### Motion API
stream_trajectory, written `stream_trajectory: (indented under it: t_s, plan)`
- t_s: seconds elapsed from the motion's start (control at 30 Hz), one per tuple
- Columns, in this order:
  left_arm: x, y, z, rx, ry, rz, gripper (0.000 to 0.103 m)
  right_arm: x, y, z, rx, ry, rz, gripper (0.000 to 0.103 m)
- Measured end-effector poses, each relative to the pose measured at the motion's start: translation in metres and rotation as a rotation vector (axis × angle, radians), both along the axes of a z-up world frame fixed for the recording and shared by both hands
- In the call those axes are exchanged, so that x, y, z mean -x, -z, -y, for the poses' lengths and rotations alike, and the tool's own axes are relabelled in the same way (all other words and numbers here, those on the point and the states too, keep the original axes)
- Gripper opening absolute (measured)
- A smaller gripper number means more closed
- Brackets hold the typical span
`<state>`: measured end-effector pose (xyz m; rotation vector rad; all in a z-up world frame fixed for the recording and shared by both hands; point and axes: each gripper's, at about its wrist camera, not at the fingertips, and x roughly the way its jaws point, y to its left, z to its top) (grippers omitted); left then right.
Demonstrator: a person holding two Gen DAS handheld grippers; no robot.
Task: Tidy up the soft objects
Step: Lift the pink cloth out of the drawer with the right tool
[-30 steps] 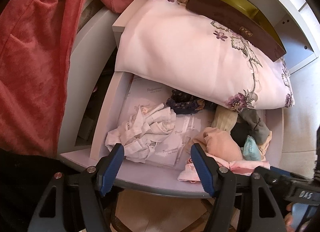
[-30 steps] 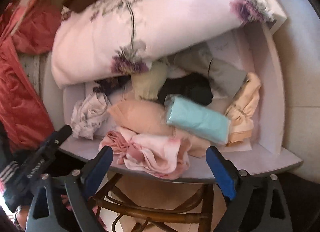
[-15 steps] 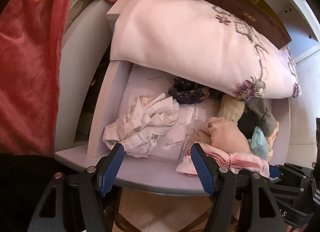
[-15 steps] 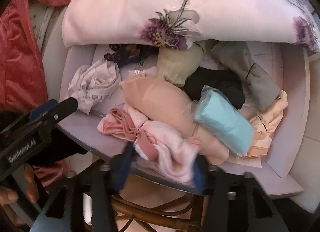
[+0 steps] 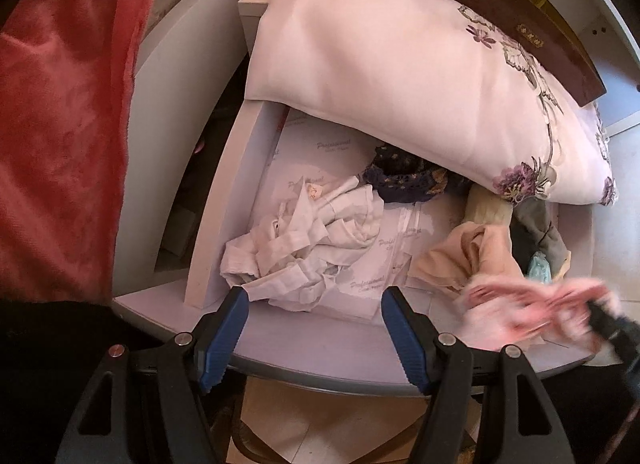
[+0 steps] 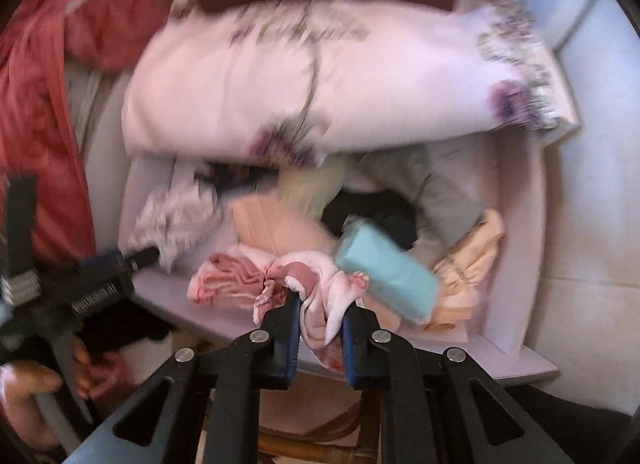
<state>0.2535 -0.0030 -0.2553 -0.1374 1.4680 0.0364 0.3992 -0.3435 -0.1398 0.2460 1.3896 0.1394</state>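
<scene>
My right gripper [image 6: 319, 318] was clamped on the pink garment [image 6: 276, 284], which bunched between its blue pads at the front edge of the drawer [image 6: 516, 264]. My left gripper [image 5: 314, 330] stood wide with nothing between its jaws, at that same front edge, just short of the crumpled white cloth [image 5: 308, 248]. Inside the drawer, just behind the pink garment, lay a turquoise roll [image 6: 384, 274] and a peach piece [image 6: 276, 224]; grey and black items lay beyond these. A floral pillow [image 6: 320, 80] covered the drawer's back.
</scene>
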Motion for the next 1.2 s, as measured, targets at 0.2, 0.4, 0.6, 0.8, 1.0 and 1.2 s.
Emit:
stream_trajectory:
  t_s: [0.2,0.4,0.6,0.8,1.0,1.2]
  plan:
    - [0.0,0.004,-0.001,-0.009,-0.001,-0.006,0.07,0.0,-0.012,0.042,0.015,0.199,0.04,0.017]
    - [0.0,0.005,0.004,-0.012,0.013,-0.004,0.07,-0.003,0.026,0.025,-0.081,0.129,-0.124,0.031]
    - [0.0,0.004,0.003,0.001,0.011,-0.002,0.07,-0.01,0.016,0.004,0.09,0.023,-0.049,0.083]
    - [0.0,0.004,0.003,-0.002,0.013,-0.007,0.07,-0.02,0.031,-0.038,0.3,-0.277,-0.05,0.088]
    - [0.001,0.004,0.001,0.001,0.005,-0.006,0.07,-0.027,0.07,-0.045,0.364,-0.357,-0.128,0.043]
    - [-0.004,0.005,0.004,0.049,0.05,-0.032,0.07,-0.031,0.06,-0.027,0.266,-0.266,-0.123,0.033]
